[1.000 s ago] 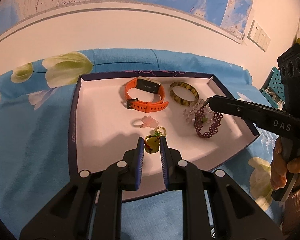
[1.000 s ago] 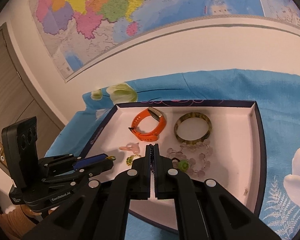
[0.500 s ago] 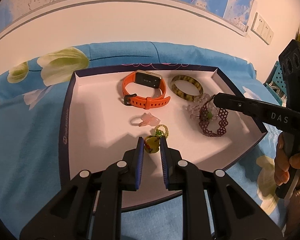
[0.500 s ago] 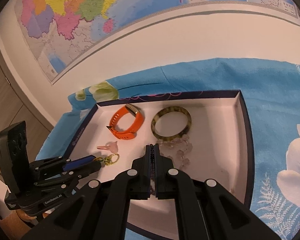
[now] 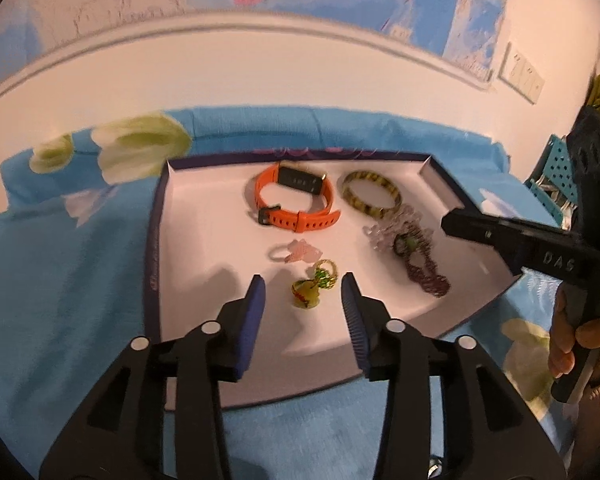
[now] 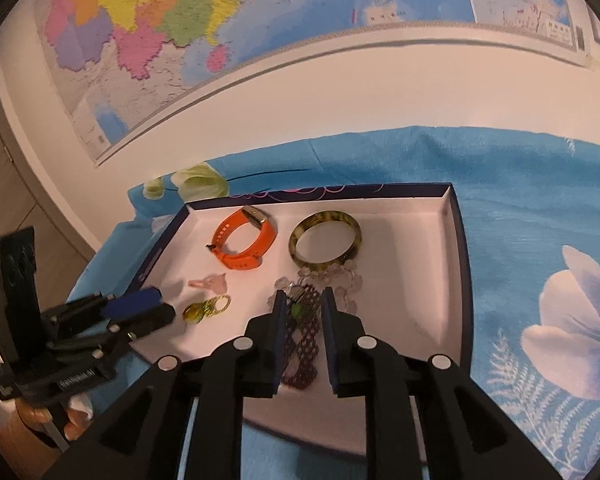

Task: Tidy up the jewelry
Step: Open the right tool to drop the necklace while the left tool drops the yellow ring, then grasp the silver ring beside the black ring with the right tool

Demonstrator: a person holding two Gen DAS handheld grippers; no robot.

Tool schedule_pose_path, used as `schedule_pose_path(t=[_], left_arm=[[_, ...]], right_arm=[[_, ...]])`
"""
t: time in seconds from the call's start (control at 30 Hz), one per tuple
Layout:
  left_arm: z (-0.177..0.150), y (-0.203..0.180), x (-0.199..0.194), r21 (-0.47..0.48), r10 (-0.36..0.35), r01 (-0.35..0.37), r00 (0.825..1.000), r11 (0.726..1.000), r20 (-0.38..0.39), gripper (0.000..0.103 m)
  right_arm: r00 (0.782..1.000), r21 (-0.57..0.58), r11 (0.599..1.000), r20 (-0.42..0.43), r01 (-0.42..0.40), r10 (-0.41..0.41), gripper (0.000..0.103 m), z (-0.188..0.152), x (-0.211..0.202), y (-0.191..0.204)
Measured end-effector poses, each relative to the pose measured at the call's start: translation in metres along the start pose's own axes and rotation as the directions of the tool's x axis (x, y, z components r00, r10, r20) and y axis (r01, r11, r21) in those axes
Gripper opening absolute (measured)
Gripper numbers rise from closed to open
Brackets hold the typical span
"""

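Left hand-held gripper (image 5: 303, 295) and right hand-held gripper (image 6: 303, 307) both open over the tray (image 5: 158, 240).
Yellow-green ring (image 5: 306, 293) lies between the left fingers; dark beaded bracelet (image 6: 300, 344) lies between the right ones.

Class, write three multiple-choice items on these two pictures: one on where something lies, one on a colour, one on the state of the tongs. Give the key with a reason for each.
1. Where does the bangle lie in the tray?
A. right of the watch
B. outside the tray
C. on the yellow ring

2. What colour is the watch strap?
A. green
B. orange
C. white

3. How do the left tongs stand?
A. shut on the watch
B. shut, empty
C. open

Key: A, the right wrist view shows watch and bangle side by side; B, its strap is orange in both views; C, a wide gap shows, with the yellow ring lying between the fingers.
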State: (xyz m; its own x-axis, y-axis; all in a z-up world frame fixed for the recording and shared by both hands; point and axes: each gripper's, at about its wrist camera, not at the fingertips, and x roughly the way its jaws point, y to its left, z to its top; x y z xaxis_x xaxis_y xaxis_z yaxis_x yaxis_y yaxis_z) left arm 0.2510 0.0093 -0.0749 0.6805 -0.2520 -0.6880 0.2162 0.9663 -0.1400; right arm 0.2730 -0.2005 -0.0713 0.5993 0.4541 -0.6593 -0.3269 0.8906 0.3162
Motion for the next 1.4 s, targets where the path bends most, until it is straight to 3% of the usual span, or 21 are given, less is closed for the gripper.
schedule_pose_path(t=[0.1, 0.47, 0.93, 1.4], left_arm=[[-0.003, -0.004, -0.018, 0.024, -0.006, 0.005, 0.999, 1.000, 0.035, 0.042], [-0.042, -0.023, -0.065, 0.080, -0.053, 0.049, 0.997, 0.996, 0.059, 0.047], [-0.087, -0.026, -0.076, 0.073, -0.055, 0.055, 0.998, 0.996, 0.009, 0.048], [-0.095, -0.029, -0.083, 0.067, -0.043, 0.042, 0.999, 0.997, 0.013, 0.049]], right_arm=[[1.000, -0.024, 1.000, 0.015, -0.010, 0.010, 0.024, -0.008, -0.014, 0.007], [0.997, -0.117, 0.990, -0.001, -0.076, 0.077, 0.031, -0.049, -0.048, 0.043], [0.983, -0.240, 0.964, -0.164, -0.118, 0.080, 0.033, -0.124, -0.043, 0.087], [0.987, -0.318, 0.946, -0.158, -0.064, 0.014, 0.033, -0.134, -0.032, 0.112]])
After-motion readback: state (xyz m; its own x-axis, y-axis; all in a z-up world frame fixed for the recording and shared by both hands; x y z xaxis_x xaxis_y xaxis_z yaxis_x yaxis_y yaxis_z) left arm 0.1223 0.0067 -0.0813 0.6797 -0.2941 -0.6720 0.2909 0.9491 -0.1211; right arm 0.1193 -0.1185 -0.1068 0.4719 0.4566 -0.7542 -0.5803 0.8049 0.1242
